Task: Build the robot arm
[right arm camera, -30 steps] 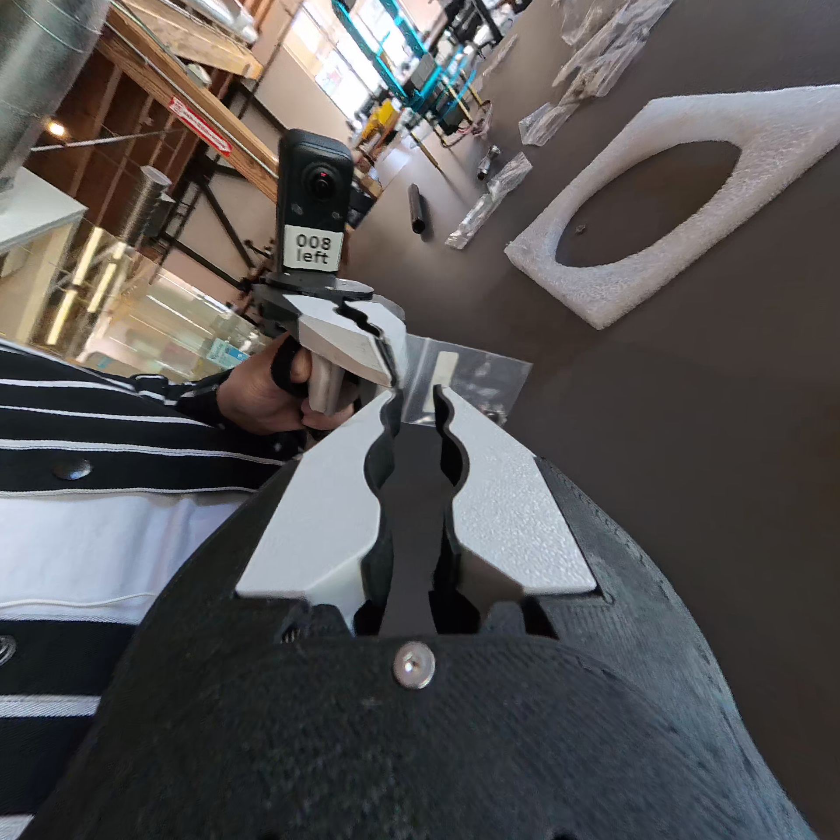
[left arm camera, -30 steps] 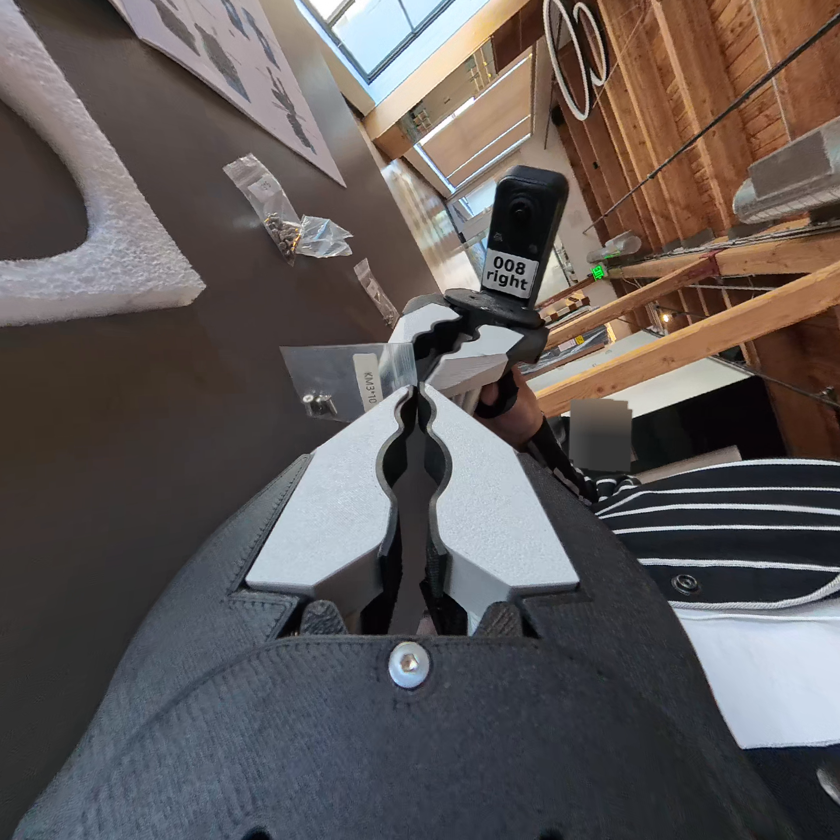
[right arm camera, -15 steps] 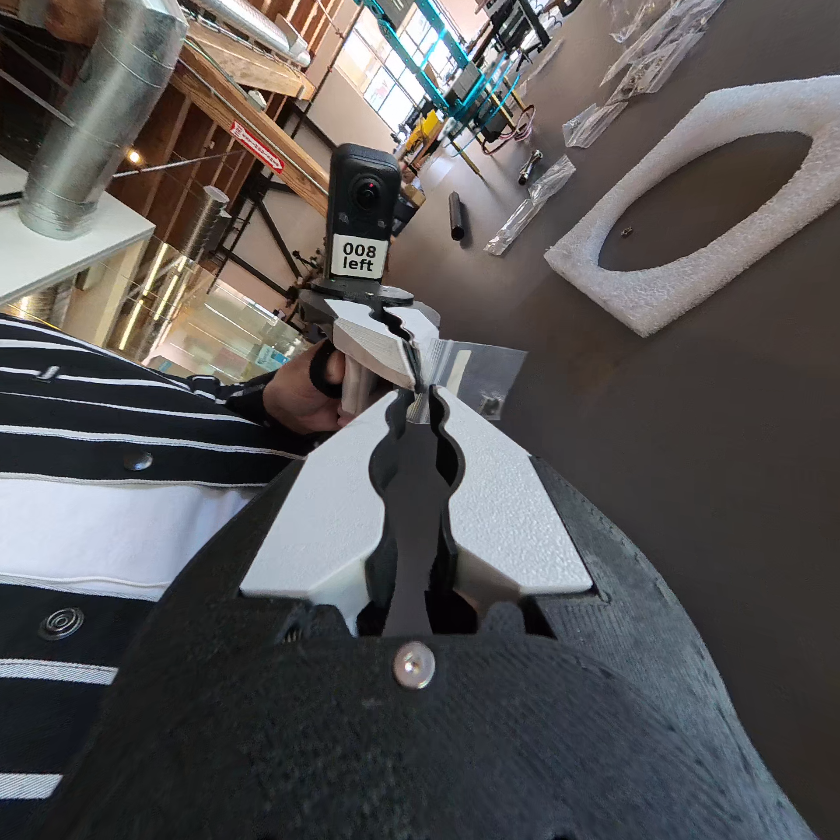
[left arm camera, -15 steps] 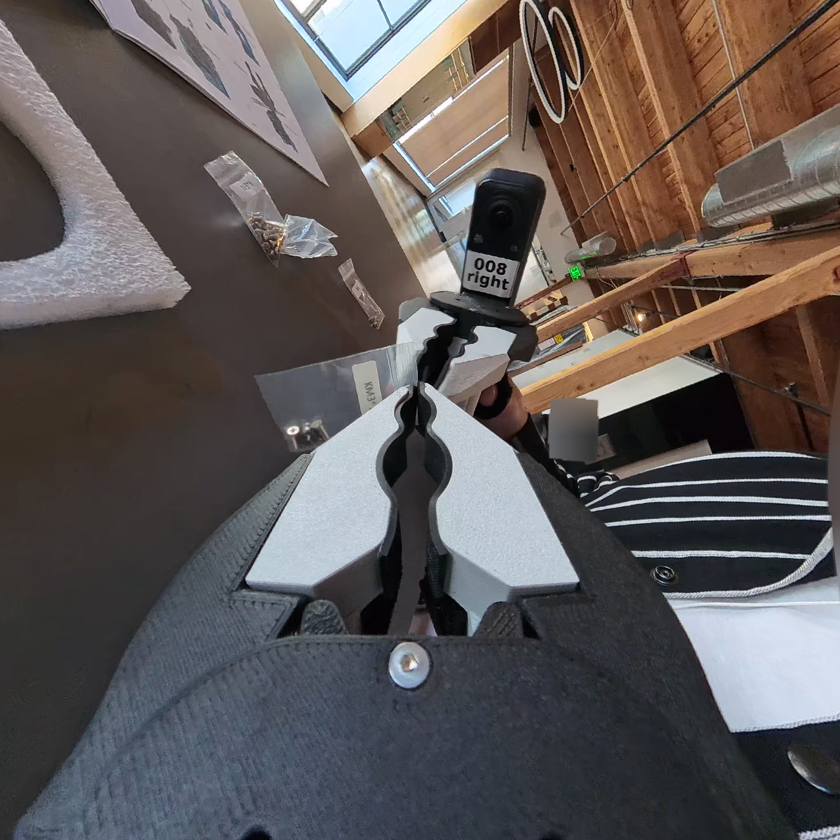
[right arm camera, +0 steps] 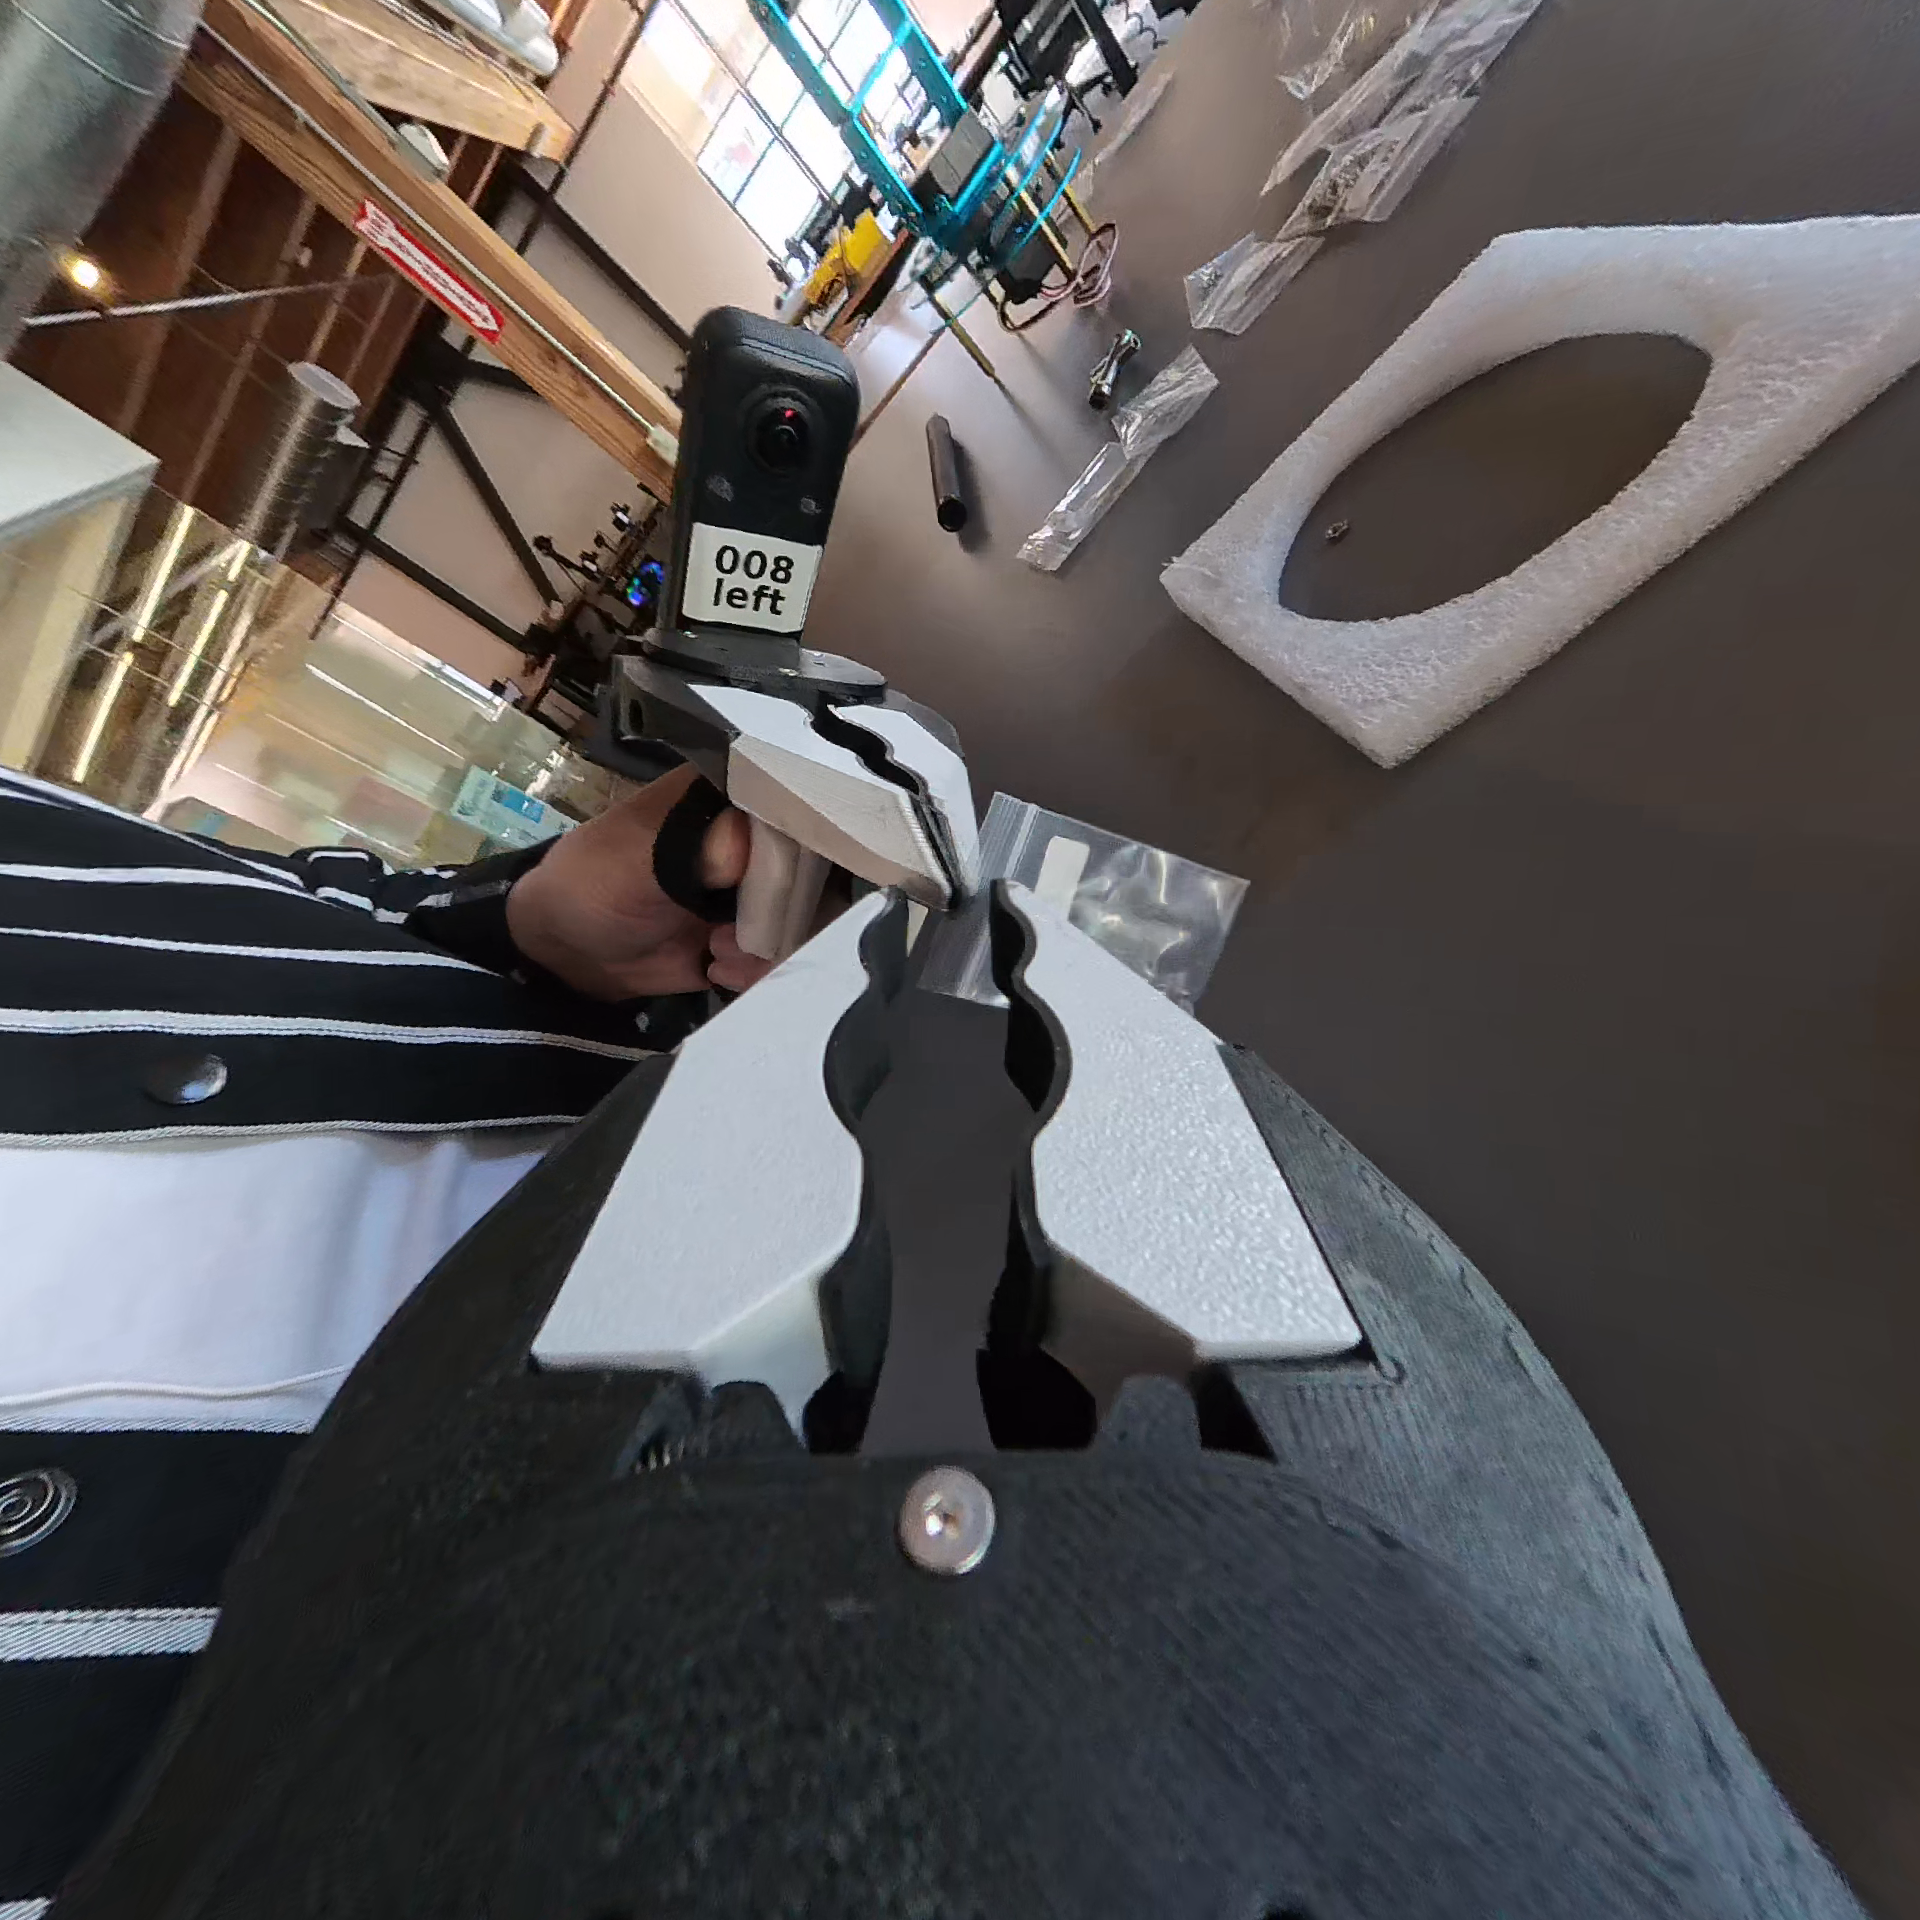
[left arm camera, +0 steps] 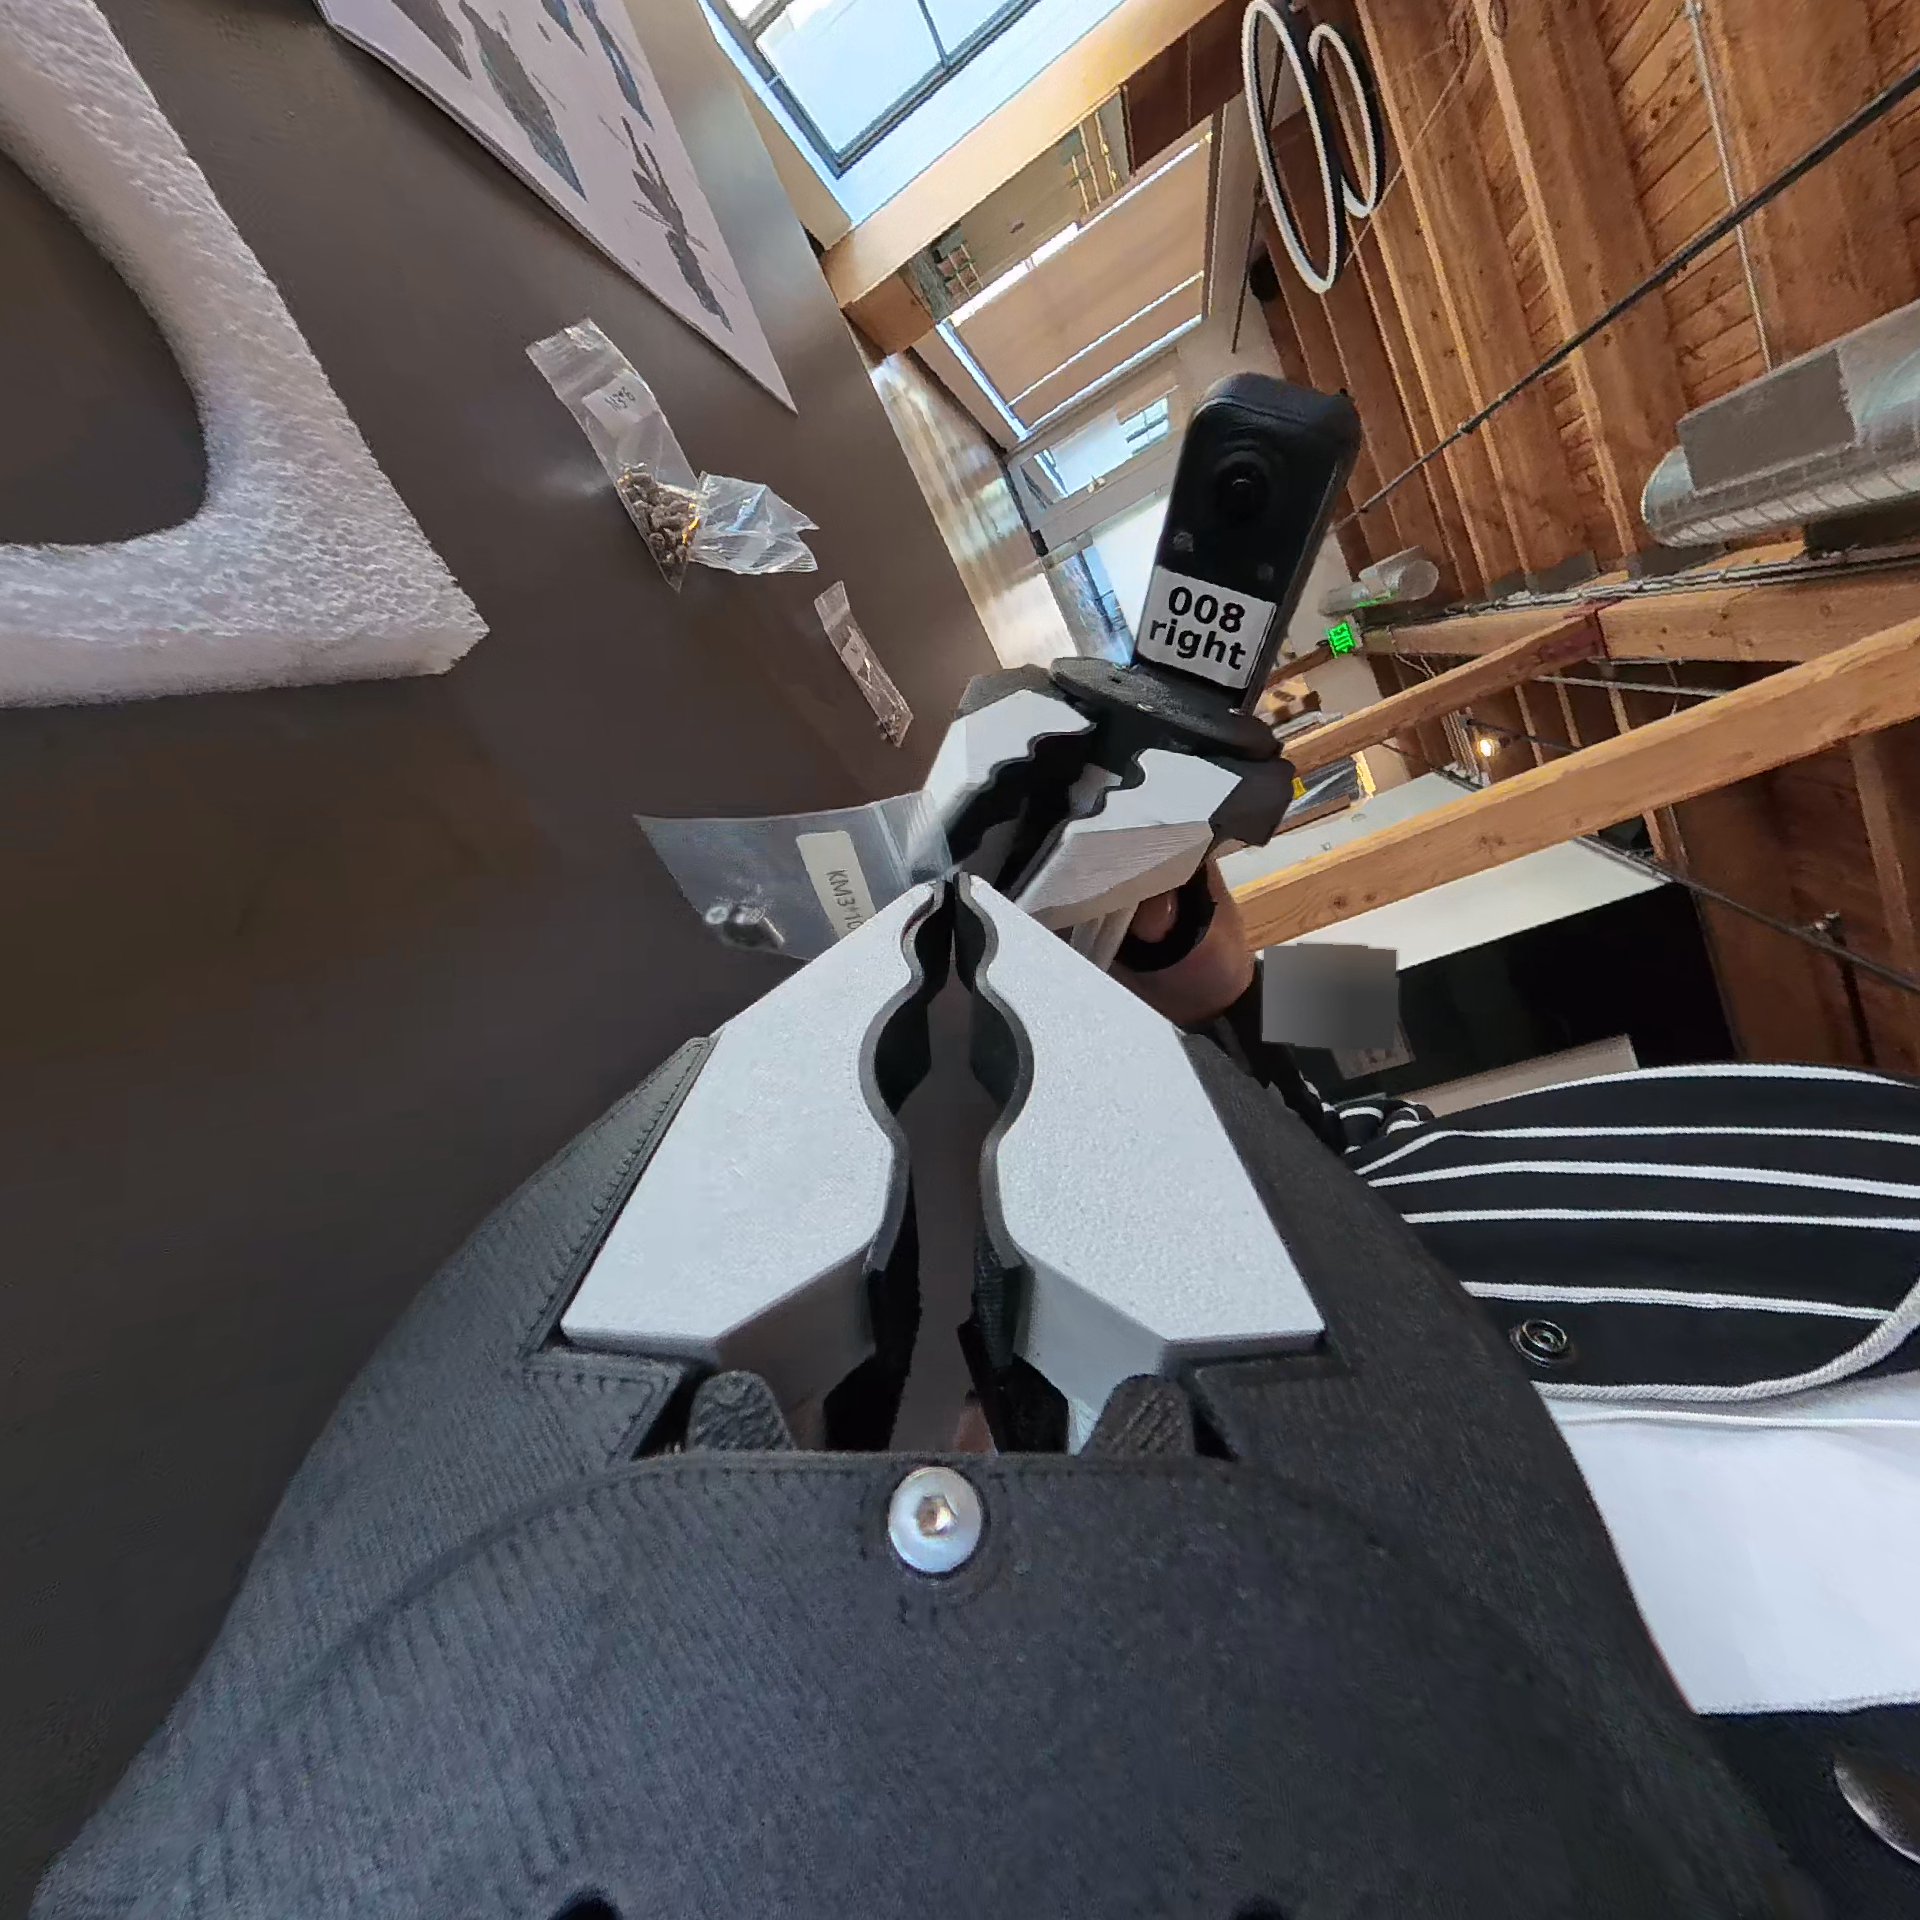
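A small clear plastic bag (left arm camera: 769,873) with a white label and a few small screws (left arm camera: 743,923) is held just above the dark table (left arm camera: 312,1039). My left gripper (left arm camera: 948,883) is shut on the bag's edge. My right gripper (right arm camera: 943,904) is slightly open, and the bag's edge (right arm camera: 1132,904) lies between its fingertips. The two grippers meet tip to tip at the bag. The right gripper also shows in the left wrist view (left arm camera: 951,836), and the left gripper in the right wrist view (right arm camera: 956,888).
A white foam frame (right arm camera: 1455,675) with an oval cut-out lies on the table beyond the bag. Other small bags of hardware (left arm camera: 665,488), a printed sheet (left arm camera: 582,135) and a black cylinder (right arm camera: 948,473) lie farther off. A person's striped sleeve (right arm camera: 260,956) is close by. Left and right tips are no more than a few centimetres apart.
My right gripper closed on the bag's edge half a second ago and has now opened a little. My left gripper has stayed shut on the bag.
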A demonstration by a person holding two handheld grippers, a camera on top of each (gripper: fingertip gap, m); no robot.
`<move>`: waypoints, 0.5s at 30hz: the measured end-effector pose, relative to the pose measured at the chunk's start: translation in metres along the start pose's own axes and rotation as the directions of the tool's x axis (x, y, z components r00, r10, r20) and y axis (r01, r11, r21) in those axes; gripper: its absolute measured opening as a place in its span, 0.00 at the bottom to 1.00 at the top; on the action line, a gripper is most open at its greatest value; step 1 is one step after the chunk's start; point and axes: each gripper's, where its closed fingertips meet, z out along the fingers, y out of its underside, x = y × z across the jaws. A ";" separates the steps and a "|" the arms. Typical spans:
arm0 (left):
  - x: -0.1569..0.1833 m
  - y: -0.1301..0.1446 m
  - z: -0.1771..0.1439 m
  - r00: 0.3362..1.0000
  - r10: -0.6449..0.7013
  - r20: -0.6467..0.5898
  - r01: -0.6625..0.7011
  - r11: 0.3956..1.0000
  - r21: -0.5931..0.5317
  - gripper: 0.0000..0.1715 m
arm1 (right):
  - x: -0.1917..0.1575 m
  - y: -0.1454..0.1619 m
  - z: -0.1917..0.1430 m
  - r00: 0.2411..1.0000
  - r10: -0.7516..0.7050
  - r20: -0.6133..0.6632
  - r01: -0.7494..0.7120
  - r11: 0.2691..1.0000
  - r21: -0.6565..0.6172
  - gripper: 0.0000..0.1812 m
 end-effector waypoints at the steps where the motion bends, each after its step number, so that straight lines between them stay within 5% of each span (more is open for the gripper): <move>1: 0.000 0.000 0.000 1.000 -0.004 -0.006 0.004 1.000 0.000 0.00 | -0.001 0.000 0.000 1.000 -0.004 0.002 0.004 1.000 -0.003 0.08; 15: -0.001 0.001 0.001 0.999 -0.029 -0.012 0.029 1.000 -0.002 0.00 | 0.002 0.007 0.000 0.999 -0.044 -0.008 0.043 0.998 -0.042 0.03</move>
